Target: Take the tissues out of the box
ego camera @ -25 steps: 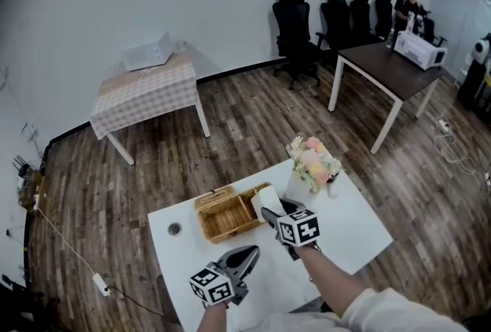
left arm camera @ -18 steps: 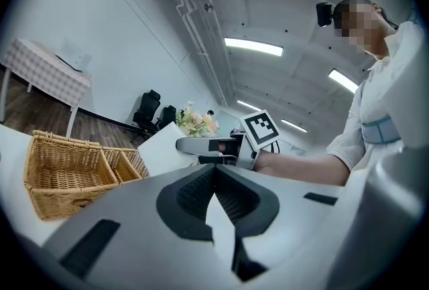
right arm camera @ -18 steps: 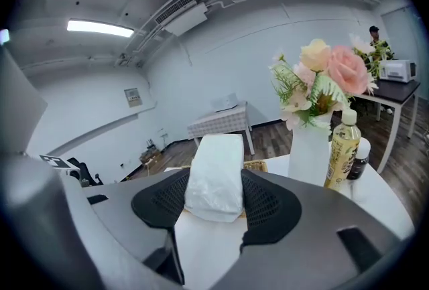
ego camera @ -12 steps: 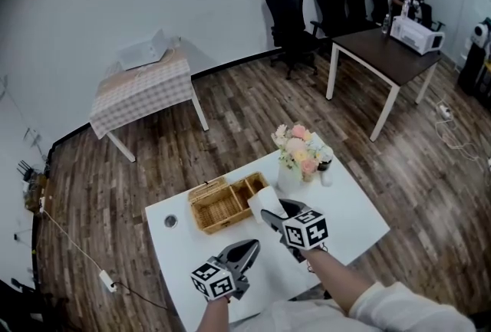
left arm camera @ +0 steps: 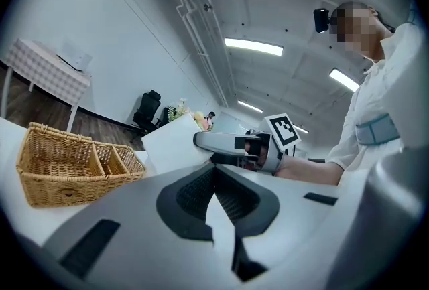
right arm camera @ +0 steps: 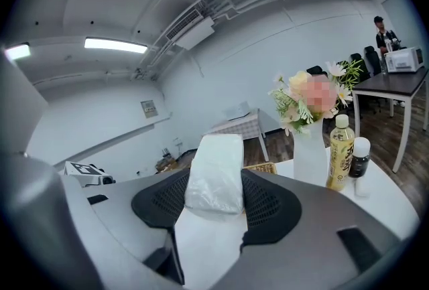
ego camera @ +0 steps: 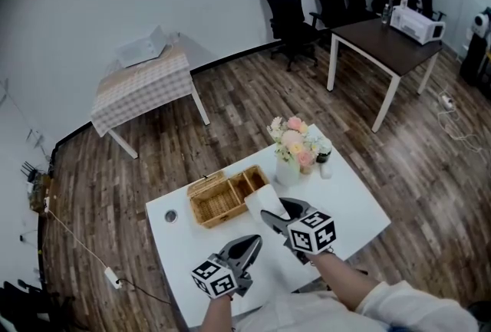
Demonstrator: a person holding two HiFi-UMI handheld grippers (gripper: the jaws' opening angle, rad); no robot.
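My right gripper (ego camera: 275, 210) is shut on a white tissue pack (ego camera: 263, 202) and holds it above the white table (ego camera: 353, 208), just off the right end of the wicker basket (ego camera: 219, 200). In the right gripper view the pack (right arm camera: 216, 151) stands upright between the two dark pads of that gripper (right arm camera: 214, 178). My left gripper (ego camera: 249, 244) hovers nearer to me and left of the right one, its tips together with nothing in them. In the left gripper view the left gripper (left arm camera: 214, 189) points level toward the pack (left arm camera: 171, 145), the right gripper (left arm camera: 224, 142) and the basket (left arm camera: 67, 168).
A vase of flowers (ego camera: 290, 158) and two small bottles (ego camera: 324, 163) stand at the table's far right side; in the right gripper view the yellow-labelled bottle (right arm camera: 340, 151) is right of the pack. A round hole (ego camera: 170, 216) sits near the table's left edge.
The right gripper has lifted the tissue pack up and away from the basket's right compartment, toward me. The left gripper has shifted a little across the table.
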